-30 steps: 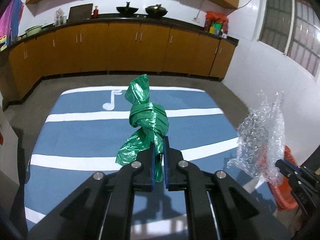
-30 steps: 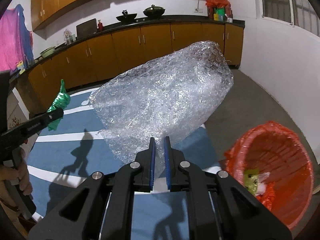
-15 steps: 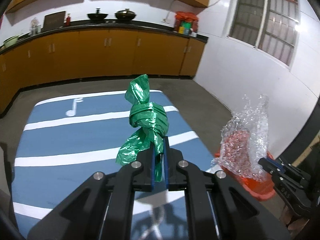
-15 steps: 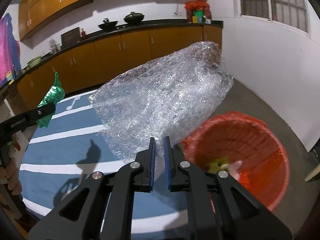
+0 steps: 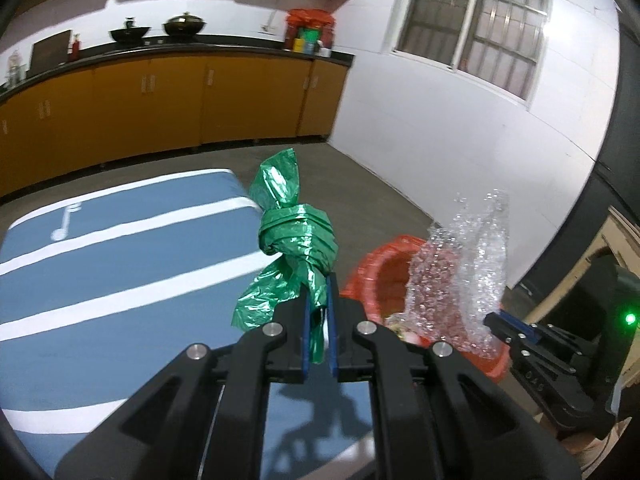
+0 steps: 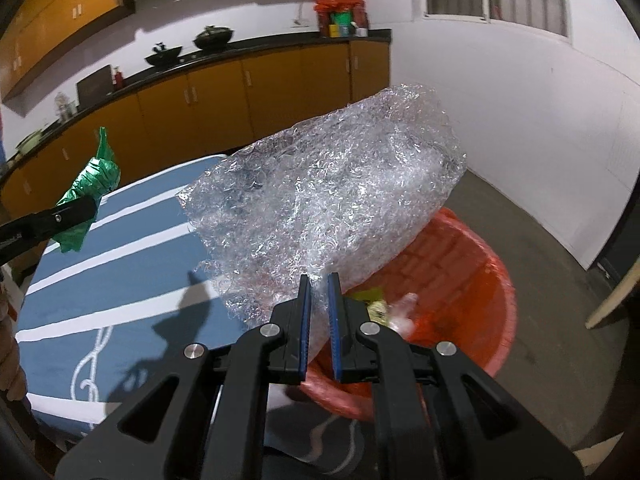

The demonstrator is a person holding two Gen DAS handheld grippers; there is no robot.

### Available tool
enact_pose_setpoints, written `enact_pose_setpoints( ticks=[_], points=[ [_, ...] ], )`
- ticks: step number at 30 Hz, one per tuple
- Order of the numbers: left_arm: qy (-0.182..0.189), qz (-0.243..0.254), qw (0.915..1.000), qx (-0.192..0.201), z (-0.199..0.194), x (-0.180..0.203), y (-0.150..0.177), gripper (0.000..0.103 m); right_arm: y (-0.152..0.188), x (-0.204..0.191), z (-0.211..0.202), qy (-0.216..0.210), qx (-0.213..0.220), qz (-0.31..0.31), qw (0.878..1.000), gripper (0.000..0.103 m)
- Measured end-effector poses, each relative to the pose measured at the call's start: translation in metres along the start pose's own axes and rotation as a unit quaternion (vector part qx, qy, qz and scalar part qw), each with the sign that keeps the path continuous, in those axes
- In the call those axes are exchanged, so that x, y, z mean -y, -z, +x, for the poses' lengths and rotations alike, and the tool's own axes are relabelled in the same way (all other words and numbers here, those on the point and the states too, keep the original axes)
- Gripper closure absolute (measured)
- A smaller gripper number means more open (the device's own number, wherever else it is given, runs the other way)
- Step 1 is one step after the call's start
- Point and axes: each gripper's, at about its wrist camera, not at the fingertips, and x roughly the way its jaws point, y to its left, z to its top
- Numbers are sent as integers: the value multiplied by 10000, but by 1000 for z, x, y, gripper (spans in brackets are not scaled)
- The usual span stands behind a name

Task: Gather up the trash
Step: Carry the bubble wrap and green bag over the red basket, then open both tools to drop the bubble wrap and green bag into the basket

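Green knotted bag and clear bubble wrap, each clamped in closed jaws, near the red bin.

Blue cloth (image 6: 120, 288) with white stripes and a music note covers the table at left; the left gripper (image 5: 318, 300) pinches the green bag (image 5: 296, 236) above its edge. The right gripper (image 6: 318, 280) is clamped on bubble wrap (image 6: 332, 200), which hangs over the red bin (image 6: 480, 272) and hides part of its rim. No writing is legible.
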Motion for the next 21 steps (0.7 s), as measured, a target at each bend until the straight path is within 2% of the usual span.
enact_pose_setpoints(
  ticks=[13, 21],
  points=[
    [835, 493, 9949, -279, 48, 80, 8, 95, 9, 46, -2, 315, -125, 347, 9988, 94],
    [1054, 644, 9910, -525, 75, 101, 15, 95, 10, 60, 6, 315, -211, 422, 9984, 94]
  ],
)
